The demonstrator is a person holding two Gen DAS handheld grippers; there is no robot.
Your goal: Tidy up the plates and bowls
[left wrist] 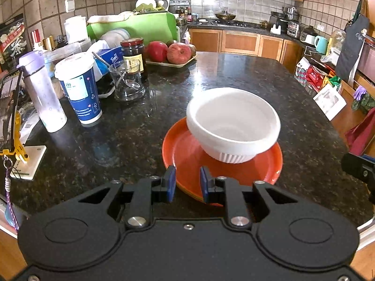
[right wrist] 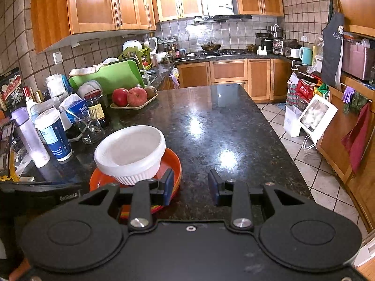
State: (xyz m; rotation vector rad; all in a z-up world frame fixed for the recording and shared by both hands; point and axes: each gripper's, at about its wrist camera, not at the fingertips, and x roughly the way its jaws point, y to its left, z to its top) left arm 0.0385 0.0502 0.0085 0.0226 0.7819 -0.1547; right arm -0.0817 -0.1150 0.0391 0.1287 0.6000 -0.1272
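Polished dark speckled stone for the countertop, glossy enough to mirror the lights. Matt white ceramic for the bowl, ribbed at the foot, sitting on smooth, shiny orange plates that look like plastic. Matt black plastic with bright metal screws on the left gripper; clear glass for the cup, varnished wood for the cabinets.

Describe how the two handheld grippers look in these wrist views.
Both the left gripper and right gripper are matte black, with round recessed discs, silver screws and blue-padded fingers. The right view shows white lettering on the left gripper's side.
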